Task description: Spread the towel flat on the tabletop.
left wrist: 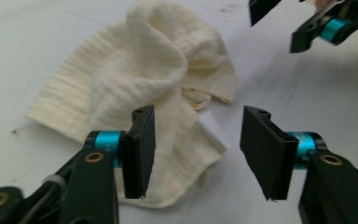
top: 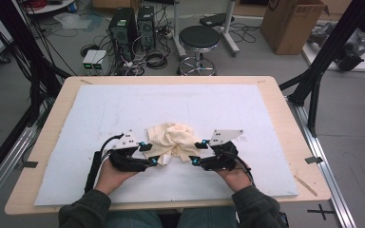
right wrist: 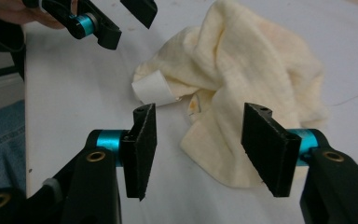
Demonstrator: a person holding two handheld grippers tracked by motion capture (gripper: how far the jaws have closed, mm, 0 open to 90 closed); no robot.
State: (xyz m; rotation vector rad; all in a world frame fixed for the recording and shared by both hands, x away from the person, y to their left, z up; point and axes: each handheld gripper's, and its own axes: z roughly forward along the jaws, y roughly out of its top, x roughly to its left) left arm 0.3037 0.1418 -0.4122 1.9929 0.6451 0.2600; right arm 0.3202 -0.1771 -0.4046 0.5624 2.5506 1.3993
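A crumpled cream cloth (top: 173,137) lies near the front middle of the white board (top: 100,109). My left gripper (top: 151,154) is at its left front edge and my right gripper (top: 198,153) at its right front edge, pointing toward each other. In the left gripper view the left gripper (left wrist: 196,154) is open over the cloth (left wrist: 140,79); a white label (left wrist: 213,130) sticks out between the jaws, untouched. The right gripper (left wrist: 279,25) shows at top right. In the right gripper view the right gripper (right wrist: 198,149) stands open over a cloth (right wrist: 247,65) flap, beside the label (right wrist: 151,87). The left gripper (right wrist: 126,25) is beyond.
The board covers most of a wooden table (top: 285,118). The person's hands and dark sleeves come in at the front edge. Beyond the table stand a black stool (top: 198,40), computer towers (top: 133,26), a cardboard box (top: 290,23) and floor cables.
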